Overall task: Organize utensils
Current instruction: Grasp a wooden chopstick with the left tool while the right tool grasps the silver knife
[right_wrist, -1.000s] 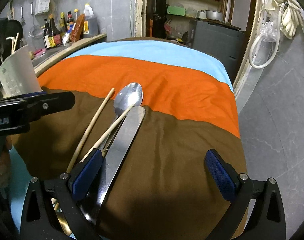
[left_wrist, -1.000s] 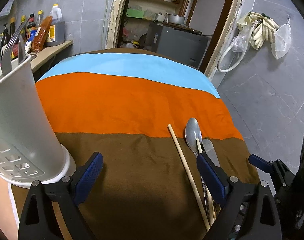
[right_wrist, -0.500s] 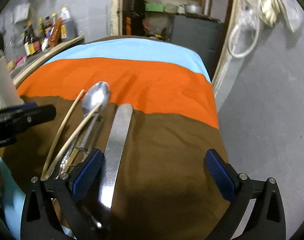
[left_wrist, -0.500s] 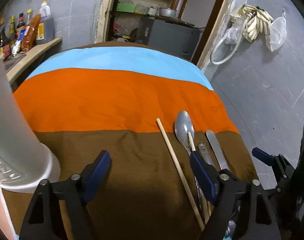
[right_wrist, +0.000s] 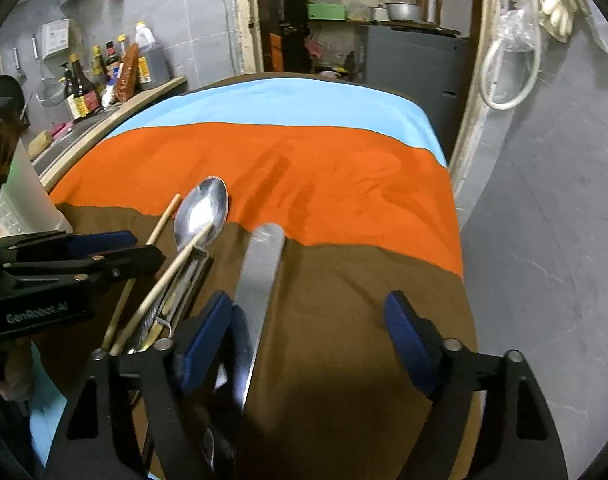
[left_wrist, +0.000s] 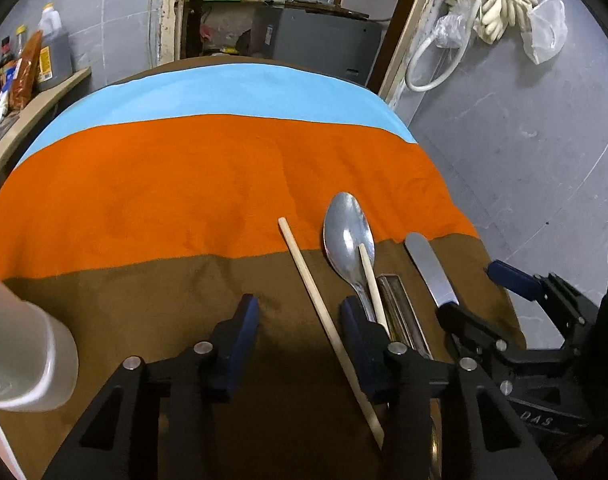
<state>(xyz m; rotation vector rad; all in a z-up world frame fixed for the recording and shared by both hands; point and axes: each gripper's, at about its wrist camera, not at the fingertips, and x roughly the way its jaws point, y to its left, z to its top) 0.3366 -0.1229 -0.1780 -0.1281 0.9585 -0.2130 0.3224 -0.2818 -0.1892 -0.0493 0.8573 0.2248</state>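
On the brown band of the striped cloth [left_wrist: 224, 184] lie a metal spoon [left_wrist: 348, 236], two wooden chopsticks, a flat metal piece [left_wrist: 400, 308] and a table knife [left_wrist: 428, 268]. One chopstick [left_wrist: 324, 312] runs between the fingers of my left gripper [left_wrist: 300, 320], close to the right finger. Its jaws are closing and the pads are not touching it. The other chopstick [left_wrist: 370, 280] rests on the spoon. My right gripper [right_wrist: 306, 332] straddles the knife [right_wrist: 260, 280], which lies by its left finger. Its jaws are closing too, still apart from the blade.
A white perforated utensil holder [left_wrist: 24, 360] stands at the cloth's left edge. Bottles [right_wrist: 84, 80] line a counter at the left. The table's right edge drops to a grey floor [right_wrist: 544, 240]. A doorway with shelves and a grey cabinet [left_wrist: 316, 40] is behind.
Both pairs of jaws have narrowed. My left gripper has shifted right, so the holder slid to the view's edge and the chopstick now lies between its fingers. The right gripper moved over the knife.
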